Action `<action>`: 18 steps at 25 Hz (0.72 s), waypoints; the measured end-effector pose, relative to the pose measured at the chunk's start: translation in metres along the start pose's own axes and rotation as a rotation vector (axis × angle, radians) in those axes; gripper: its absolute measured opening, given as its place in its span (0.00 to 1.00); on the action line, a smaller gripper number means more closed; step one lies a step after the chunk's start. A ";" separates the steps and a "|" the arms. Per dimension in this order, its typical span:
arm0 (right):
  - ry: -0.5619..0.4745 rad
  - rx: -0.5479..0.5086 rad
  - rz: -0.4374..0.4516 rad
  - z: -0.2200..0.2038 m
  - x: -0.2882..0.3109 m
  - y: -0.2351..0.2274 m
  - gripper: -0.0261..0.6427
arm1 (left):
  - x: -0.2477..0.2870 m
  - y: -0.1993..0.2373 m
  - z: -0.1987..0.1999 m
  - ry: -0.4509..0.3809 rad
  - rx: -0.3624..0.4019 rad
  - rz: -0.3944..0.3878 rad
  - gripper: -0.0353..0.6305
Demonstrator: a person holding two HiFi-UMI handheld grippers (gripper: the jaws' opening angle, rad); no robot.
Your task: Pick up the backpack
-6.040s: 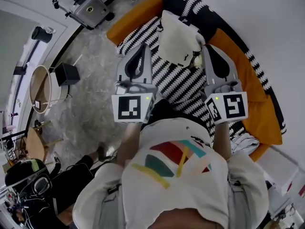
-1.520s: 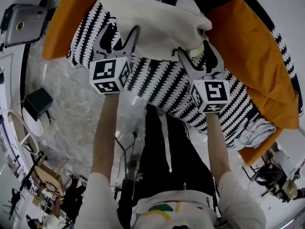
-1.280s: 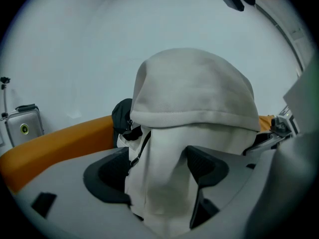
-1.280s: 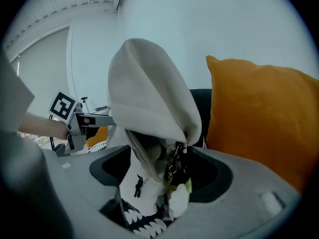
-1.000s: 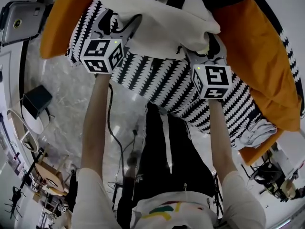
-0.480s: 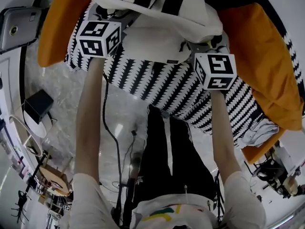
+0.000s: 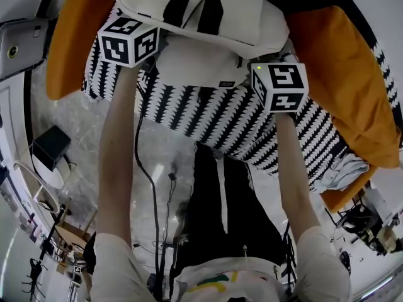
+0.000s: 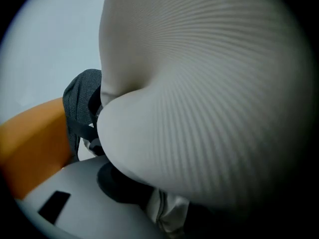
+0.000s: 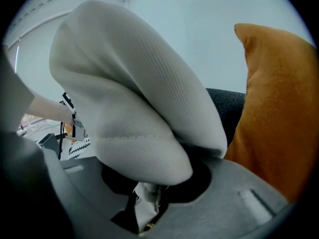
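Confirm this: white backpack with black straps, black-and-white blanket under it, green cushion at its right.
One thing is wrong: the cushion is orange, not green, as the head view shows. The rest stands: white backpack with black straps, black-and-white blanket under it.

Head view looks steeply down; both gripper views sit close against the backpack (image 7: 252, 14).
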State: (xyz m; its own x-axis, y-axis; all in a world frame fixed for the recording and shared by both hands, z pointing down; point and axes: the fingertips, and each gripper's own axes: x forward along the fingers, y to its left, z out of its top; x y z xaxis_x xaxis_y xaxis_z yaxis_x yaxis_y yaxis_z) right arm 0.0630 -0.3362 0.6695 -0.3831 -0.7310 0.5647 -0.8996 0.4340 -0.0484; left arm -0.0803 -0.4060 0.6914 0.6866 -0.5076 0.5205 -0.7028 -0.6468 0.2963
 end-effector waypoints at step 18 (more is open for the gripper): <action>-0.052 -0.004 -0.019 0.025 0.007 0.028 0.12 | -0.042 -0.010 0.008 -0.095 0.122 0.018 0.14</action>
State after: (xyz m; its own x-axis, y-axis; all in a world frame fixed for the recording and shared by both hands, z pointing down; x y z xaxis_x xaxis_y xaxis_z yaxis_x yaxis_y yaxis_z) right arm 0.0298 -0.3429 0.6514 -0.3766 -0.7652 0.5222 -0.9058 0.4222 -0.0347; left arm -0.1007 -0.3830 0.6609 0.6925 -0.5678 0.4451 -0.6915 -0.6982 0.1852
